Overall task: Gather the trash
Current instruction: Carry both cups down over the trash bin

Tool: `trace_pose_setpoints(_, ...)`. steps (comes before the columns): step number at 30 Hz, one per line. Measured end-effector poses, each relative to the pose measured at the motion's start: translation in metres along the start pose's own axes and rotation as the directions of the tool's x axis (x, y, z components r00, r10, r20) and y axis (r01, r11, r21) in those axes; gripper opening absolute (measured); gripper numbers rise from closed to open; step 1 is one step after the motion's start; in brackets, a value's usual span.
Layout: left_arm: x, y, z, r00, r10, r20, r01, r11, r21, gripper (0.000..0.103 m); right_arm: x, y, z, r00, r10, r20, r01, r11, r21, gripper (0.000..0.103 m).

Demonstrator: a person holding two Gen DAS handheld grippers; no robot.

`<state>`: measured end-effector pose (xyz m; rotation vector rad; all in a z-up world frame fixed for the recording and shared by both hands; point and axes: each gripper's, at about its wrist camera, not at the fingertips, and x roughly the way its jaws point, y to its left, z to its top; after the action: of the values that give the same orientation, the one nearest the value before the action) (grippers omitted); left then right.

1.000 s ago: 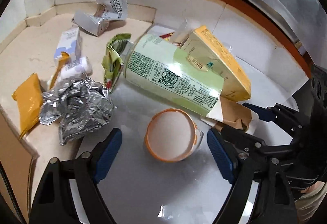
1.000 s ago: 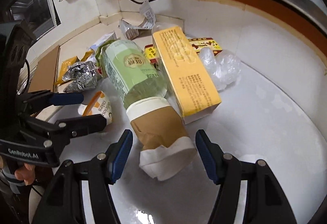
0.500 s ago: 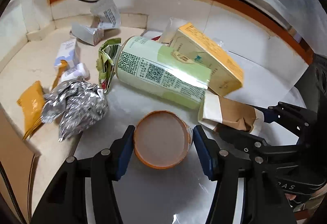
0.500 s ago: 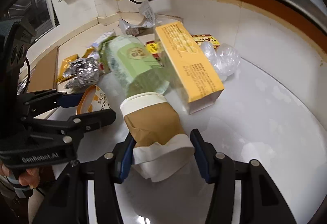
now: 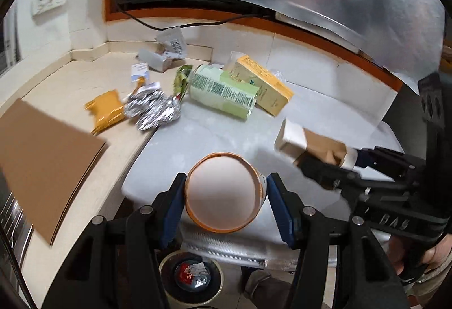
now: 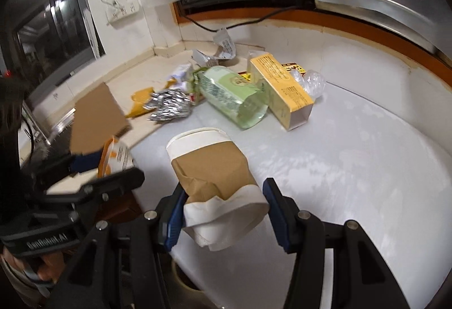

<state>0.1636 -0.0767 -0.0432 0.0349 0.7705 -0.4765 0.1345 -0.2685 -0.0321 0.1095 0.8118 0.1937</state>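
Left gripper [image 5: 224, 207], fingers clamped on orange-rimmed round paper tub [image 5: 223, 193], lower centre; right gripper [image 6: 223, 213], fingers pinching crumpled brown-sleeved white paper cup [image 6: 214, 176], lower centre, above white desk [image 6: 353, 156].

My left gripper [image 5: 224, 203] is clamped on the sides of the round cup [image 5: 223, 193], its blue pads [image 5: 173, 210] pressed to either side, held out past the front edge of the white counter [image 5: 226, 128]. My right gripper [image 6: 224, 207] is closed on the crushed end of the paper cup [image 6: 214, 176], lifted above the counter's front edge. My hand [image 5: 415, 258] wraps the right handle.
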Motion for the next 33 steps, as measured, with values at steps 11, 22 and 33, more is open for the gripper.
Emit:
trace_pose_setpoints(11, -0.058, 0.010, -0.085, 0.992, 0.119, 0.029, -0.119, 0.993, -0.001, 0.056, -0.033, 0.064, -0.041, 0.995, 0.103, 0.005, -0.102, 0.994, -0.041, 0.053)
trace_pose_setpoints(22, -0.057, 0.047, -0.154, 0.985, 0.172, -0.034, -0.174, 0.982, -0.070, 0.056, 0.008, 0.112, -0.093, 0.986, 0.100, -0.136, -0.122, 0.979, -0.161, 0.053)
trace_pose_setpoints(33, -0.007, 0.076, -0.208, 0.978, 0.160, -0.130, -0.177, 0.975, -0.131, 0.056, 0.076, 0.117, -0.142, 0.961, 0.056, -0.272, -0.105, 0.980, -0.167, 0.053)
